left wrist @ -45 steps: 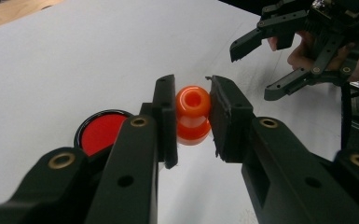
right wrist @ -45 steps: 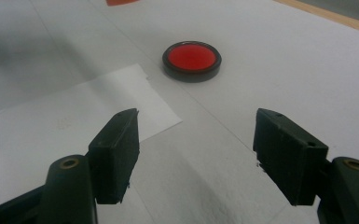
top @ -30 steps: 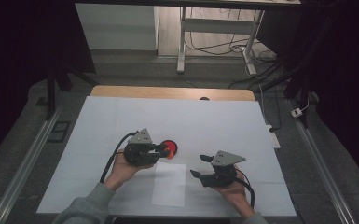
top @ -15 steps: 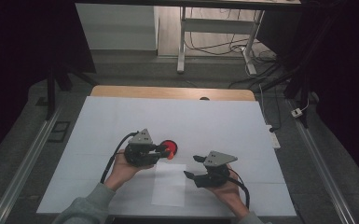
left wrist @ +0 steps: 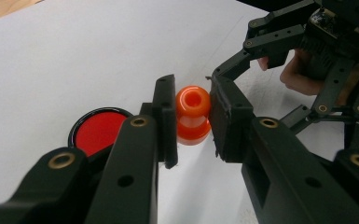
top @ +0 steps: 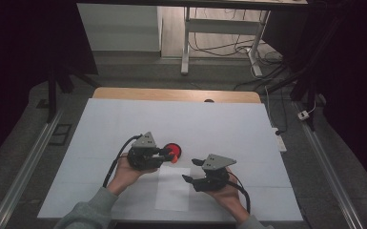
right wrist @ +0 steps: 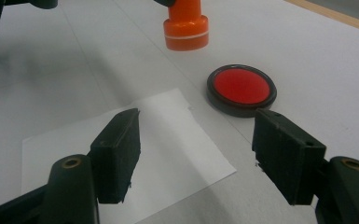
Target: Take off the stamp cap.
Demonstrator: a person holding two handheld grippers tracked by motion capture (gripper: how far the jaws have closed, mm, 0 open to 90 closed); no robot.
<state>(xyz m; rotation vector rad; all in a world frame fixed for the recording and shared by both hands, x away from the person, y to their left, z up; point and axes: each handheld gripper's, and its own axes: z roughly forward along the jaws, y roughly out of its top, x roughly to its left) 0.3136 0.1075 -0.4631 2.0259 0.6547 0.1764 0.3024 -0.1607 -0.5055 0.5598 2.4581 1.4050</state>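
L gripper [left wrist: 192, 122] clamps stamp [left wrist: 192, 114] upright, just off ink pad [left wrist: 98, 129]; paper [right wrist: 135, 154] under R gripper [right wrist: 196, 156], open, empty.

Right gripper [top: 187, 177]: shifted across the table toward 9 o'clock, from the paper sheet's [top: 173, 189] 3 o'clock side to overlapping its 3 o'clock edge; now closer to the left gripper [top: 170, 153]. Jaws wide apart, nothing between.

stamp [left wrist: 193, 115]: orange | ink pad [right wrist: 241, 89]: red, dark rim | paper sheet [right wrist: 121, 158]: white | tongs: black
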